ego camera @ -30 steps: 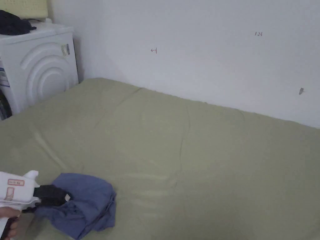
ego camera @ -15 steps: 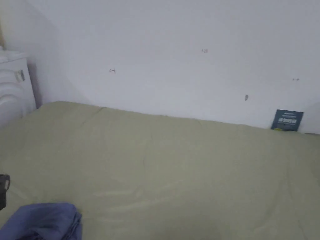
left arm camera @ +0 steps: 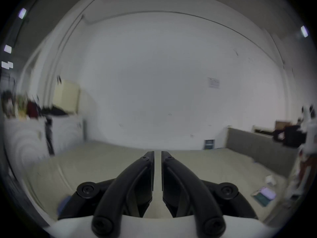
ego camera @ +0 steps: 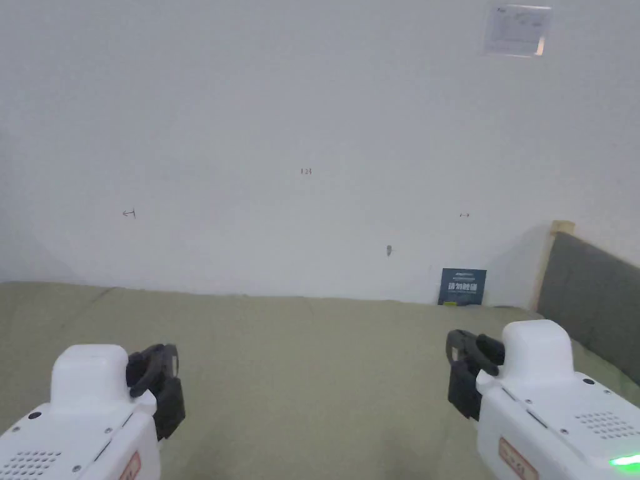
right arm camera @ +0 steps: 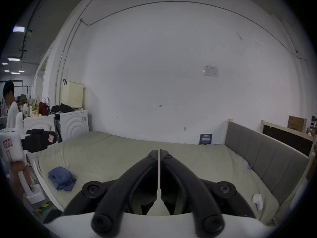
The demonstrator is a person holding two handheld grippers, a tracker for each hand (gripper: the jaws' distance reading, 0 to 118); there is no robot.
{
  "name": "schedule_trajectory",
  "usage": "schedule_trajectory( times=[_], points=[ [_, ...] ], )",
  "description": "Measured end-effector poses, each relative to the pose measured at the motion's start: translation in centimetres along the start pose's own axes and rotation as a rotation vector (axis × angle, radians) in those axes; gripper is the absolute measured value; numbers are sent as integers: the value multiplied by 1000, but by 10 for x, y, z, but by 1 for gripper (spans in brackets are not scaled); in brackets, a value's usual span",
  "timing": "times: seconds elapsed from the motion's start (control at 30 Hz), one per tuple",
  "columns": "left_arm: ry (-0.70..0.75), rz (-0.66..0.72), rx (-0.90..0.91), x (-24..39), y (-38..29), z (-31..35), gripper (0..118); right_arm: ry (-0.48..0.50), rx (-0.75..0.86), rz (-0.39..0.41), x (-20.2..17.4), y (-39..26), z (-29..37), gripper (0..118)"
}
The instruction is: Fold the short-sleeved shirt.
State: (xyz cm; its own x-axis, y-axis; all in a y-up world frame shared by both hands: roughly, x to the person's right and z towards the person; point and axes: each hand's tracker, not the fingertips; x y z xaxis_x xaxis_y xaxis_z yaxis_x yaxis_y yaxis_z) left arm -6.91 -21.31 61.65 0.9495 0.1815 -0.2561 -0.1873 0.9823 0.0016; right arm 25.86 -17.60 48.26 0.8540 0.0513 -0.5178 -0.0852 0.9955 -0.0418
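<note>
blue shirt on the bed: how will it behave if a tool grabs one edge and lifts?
The shirt lies in a soft, rumpled bundle, so it is probably floppy and would likely unfurl and hang. It looks like thin cloth, likely light. On the sheet, a push would probably bunch it rather than slide it.

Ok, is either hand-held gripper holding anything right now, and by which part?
Nothing is held. The left hand-held gripper and right hand-held gripper are both closed on nothing; the blue shirt lies bunched on the bed.

All three views face the white wall point(ego camera: 312, 125) across the green bed point(ego camera: 312, 375), each gripper view low.
</note>
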Motion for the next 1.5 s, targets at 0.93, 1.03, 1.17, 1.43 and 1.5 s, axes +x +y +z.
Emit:
schedule_trajectory(
  times=[0.93, 1.03, 1.17, 1.43, 1.5],
  points=[
    [75, -183, 14, 33, 7, 4, 118, -96, -51, -21, -14, 8, -1, 118],
    [60, -176, -17, 32, 6, 2, 118, -103, -74, -45, -14, 9, -2, 118],
    [60, -177, -16, 34, 3, 2, 118, -89, -82, -76, -12, 12, 2, 118],
    [55, -170, -13, 36, 3, 3, 118, -62, -47, -147, -8, 12, 9, 118],
    [54, -173, -19, 36, 3, 3, 118, -64, -44, -149, -8, 11, 9, 118]
  ],
)
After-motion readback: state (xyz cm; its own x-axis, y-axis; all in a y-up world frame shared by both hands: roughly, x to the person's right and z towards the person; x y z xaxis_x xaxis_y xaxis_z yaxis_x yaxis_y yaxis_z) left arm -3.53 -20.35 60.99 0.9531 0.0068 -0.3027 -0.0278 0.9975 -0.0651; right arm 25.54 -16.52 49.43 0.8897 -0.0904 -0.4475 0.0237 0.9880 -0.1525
